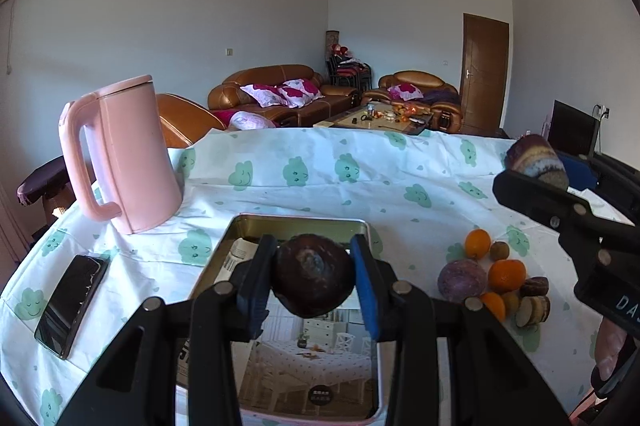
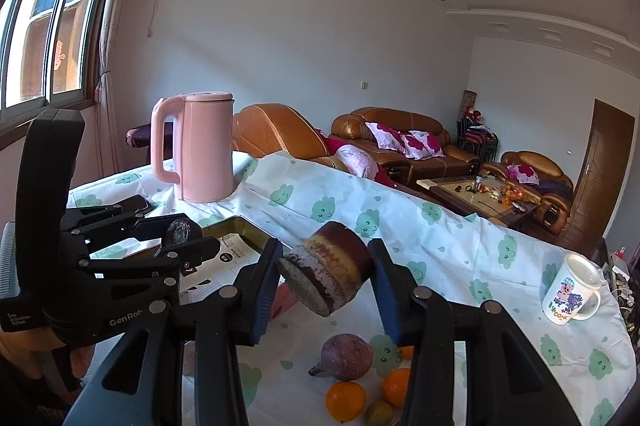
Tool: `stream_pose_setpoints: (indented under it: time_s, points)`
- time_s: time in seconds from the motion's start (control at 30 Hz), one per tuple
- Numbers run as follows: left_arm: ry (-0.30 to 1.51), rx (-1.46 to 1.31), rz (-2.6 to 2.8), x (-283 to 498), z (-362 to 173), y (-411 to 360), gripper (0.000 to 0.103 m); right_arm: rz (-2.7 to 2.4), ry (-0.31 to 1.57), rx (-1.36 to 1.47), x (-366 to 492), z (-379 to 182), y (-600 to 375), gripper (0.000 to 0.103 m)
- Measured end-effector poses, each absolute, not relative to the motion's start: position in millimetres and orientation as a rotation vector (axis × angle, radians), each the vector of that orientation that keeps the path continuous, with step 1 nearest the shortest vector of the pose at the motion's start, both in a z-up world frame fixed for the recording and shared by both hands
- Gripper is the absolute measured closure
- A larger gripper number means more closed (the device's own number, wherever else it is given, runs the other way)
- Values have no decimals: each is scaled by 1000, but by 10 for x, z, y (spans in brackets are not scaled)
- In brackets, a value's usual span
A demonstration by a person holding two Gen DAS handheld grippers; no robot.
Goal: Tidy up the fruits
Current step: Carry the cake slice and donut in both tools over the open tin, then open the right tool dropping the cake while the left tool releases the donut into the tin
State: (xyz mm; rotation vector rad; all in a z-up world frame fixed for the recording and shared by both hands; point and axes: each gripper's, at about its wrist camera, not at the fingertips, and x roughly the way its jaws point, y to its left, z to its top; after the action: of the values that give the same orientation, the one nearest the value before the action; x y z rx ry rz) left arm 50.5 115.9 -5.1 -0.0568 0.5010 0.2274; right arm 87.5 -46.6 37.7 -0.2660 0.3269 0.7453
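Observation:
My left gripper (image 1: pixel 314 276) is shut on a dark round fruit (image 1: pixel 314 274) and holds it over the metal tray (image 1: pixel 248 226); it also shows in the right wrist view (image 2: pixel 182 232). My right gripper (image 2: pixel 326 280) is shut on a cut, banded purple-and-yellow fruit piece (image 2: pixel 332 272), held above the table; it shows in the left wrist view (image 1: pixel 536 156) at the right. A pile of fruit lies on the cloth: oranges (image 1: pixel 506 276), a purple passion fruit (image 1: pixel 462 282) and cut pieces (image 1: pixel 532 310). In the right wrist view the passion fruit (image 2: pixel 346 356) and oranges (image 2: pixel 346 400) lie below my gripper.
A pink kettle (image 1: pixel 132 154) stands at the table's back left. A phone (image 1: pixel 72 304) lies at the left edge. A white mug (image 2: pixel 572 290) stands at the right end. The tray holds printed leaflets (image 1: pixel 304 358). Sofas stand beyond the table.

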Motion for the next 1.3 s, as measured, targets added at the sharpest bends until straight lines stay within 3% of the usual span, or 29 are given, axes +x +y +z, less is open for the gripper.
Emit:
stream_pose_setpoints:
  time_s: [0.53,1.03,1.1,1.17,1.23,1.3]
  points:
    - [600,-72,360,642,-348,1751,64,879,494,-271,1176,-65,329,57]
    - [670,-64,372,718,-519,1804,63,927,576,-329,1181,-354,548,57]
    - [672,-52,379,710,-516,1783,61,939,596,-324,1197,-389,563,56]
    - [666,-55,392,679,-496,1783,57,931,609,-326,1211,-414,568,47]
    - [648,-66,400,621,-452,1805,44,915,598,-315,1201,-390,518,40]
    - [608,-89,395,530,-376,1806,22,928,582,-277,1166,-319,386,40]
